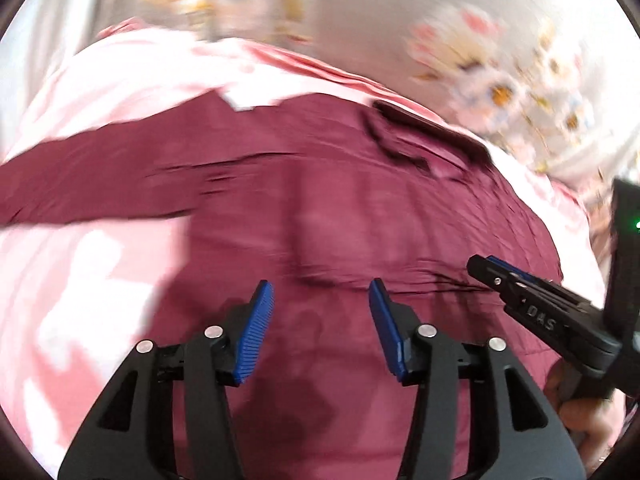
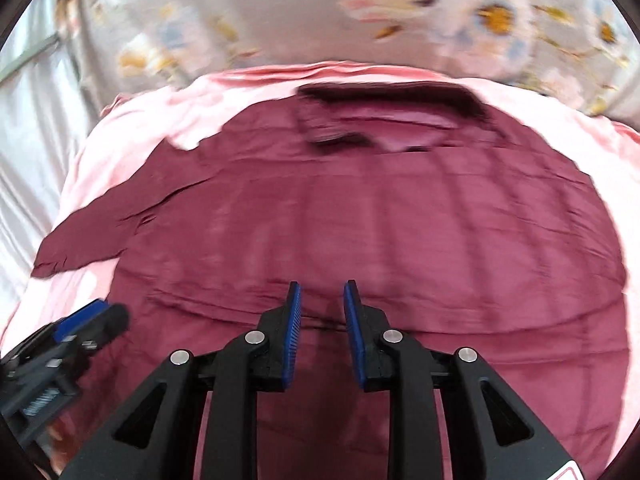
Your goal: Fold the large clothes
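**Two Grippers Over a Red Shirt**

On the bed, a big dark red cloth shirt (image 2: 360, 216) lies spread out flat on a soft pink sheet (image 2: 132, 128). Its collar (image 2: 384, 108) is at the far end, and one sleeve (image 2: 92, 236) sticks out to the left. A flowery grey blanket (image 2: 440, 8) sits past the collar.

The left hand-held gripper (image 1: 322, 308) hangs above the near part of the shirt. Its blue fingers are wide apart and hold nothing. The right hand-held gripper (image 2: 322, 308) is close beside it. Its fingers are only partly apart, and they hold nothing too.

What could go wrong? I think the fingers could pinch the pink sheet along with the shirt, because both are thin and lie pressed together. Then the sheet would lift too. The two grippers are also near each other and could bump. The pictures are blurry, so a fast grab may miss the hem.

There is plenty of open room over the shirt. The pink sheet shows all around its edges.
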`<state>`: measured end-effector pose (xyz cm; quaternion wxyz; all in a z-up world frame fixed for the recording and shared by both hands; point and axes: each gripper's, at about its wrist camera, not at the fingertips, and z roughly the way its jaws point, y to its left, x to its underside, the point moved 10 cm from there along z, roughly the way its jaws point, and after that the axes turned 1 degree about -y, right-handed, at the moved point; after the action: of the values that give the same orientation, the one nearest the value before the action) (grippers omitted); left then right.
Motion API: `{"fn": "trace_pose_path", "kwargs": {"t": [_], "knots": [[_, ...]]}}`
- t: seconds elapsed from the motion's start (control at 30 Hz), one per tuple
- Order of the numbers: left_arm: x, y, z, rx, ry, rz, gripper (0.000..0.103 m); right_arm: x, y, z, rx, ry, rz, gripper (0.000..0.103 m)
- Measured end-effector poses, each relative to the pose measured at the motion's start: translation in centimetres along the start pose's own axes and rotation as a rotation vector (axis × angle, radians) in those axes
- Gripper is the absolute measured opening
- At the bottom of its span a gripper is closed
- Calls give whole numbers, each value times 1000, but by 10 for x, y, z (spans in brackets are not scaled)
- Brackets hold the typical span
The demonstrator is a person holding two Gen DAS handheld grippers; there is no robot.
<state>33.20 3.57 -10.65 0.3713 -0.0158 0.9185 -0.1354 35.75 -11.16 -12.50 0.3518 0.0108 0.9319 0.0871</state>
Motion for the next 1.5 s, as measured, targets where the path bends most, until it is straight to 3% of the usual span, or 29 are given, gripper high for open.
{"fn": "trace_pose_path", "kwargs": {"t": [0.1,0.27,0.53,0.67,0.77,0.83,0.87,0.9,0.93,0.97,1.13,1.3,1.4,1.5], "knots": [[0,58,-20,-44,-11,-92,61,8,21,21,5,42,-23,22],[-8,165,-46,-153,-48,-251,71,19,26,34,46,53,-45,22],[-31,302,-65,-307,-117,-468,74,22,27,36,120,37,-113,22],[-35,348,-60,-322,-126,-581,77,21,24,35,122,34,-116,22],[-37,372,-50,-292,-123,-669,77,21,26,36,125,31,-118,22],[-45,372,-50,-279,-144,-679,72,21,26,36,131,29,-122,22],[-49,371,-48,-267,-144,-674,50,21,27,36,134,29,-124,22],[-54,368,-47,-254,-137,-660,38,21,27,36,134,28,-124,22],[-61,364,-47,-253,-130,-640,15,22,27,36,133,27,-122,22],[-71,356,-49,-244,-135,-614,4,22,28,36,131,27,-120,22],[-139,283,-85,-214,-246,-413,1,21,28,36,129,19,-120,22],[-211,134,-128,-117,-355,-96,1,20,26,36,119,17,-110,22],[-232,38,-142,-33,-390,60,1,19,24,35,104,14,-97,22],[-237,-51,-138,68,-376,169,1,17,21,32,77,2,-69,21]]}}
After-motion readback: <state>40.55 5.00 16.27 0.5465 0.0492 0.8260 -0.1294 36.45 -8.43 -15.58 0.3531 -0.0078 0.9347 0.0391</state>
